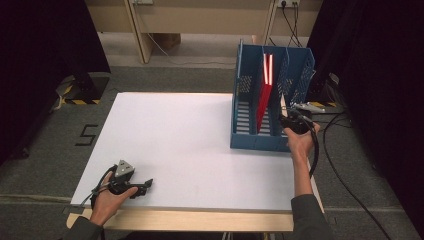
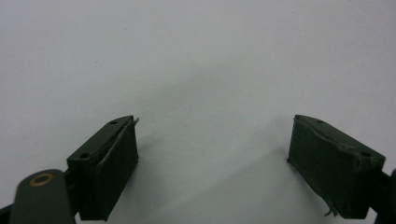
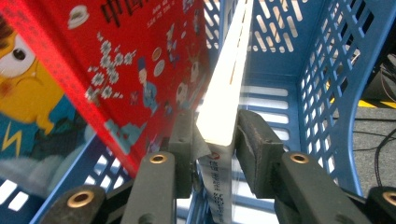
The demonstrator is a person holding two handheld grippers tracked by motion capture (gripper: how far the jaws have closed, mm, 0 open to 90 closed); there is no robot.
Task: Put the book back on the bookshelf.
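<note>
Right gripper view has the right gripper (image 3: 215, 140) clamped on the spine end of a white-edged book (image 3: 224, 102), standing in the blue file rack (image 3: 327, 88), red book (image 3: 135, 60) leaning just beside it. Looks stiff and probably slick-covered, so grip low near the spine. Chinese lettering, too blurry to read. Left gripper (image 2: 212, 163) rests wide open, empty.

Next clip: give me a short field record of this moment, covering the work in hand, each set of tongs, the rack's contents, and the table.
work: placing a white-spined book in the blue file rack
right tongs: clamped on that book's spine
left tongs: open, nothing between them, low over the table
rack contents: a red book leaning in a compartment
table: white top, rack at its far right corner
</note>
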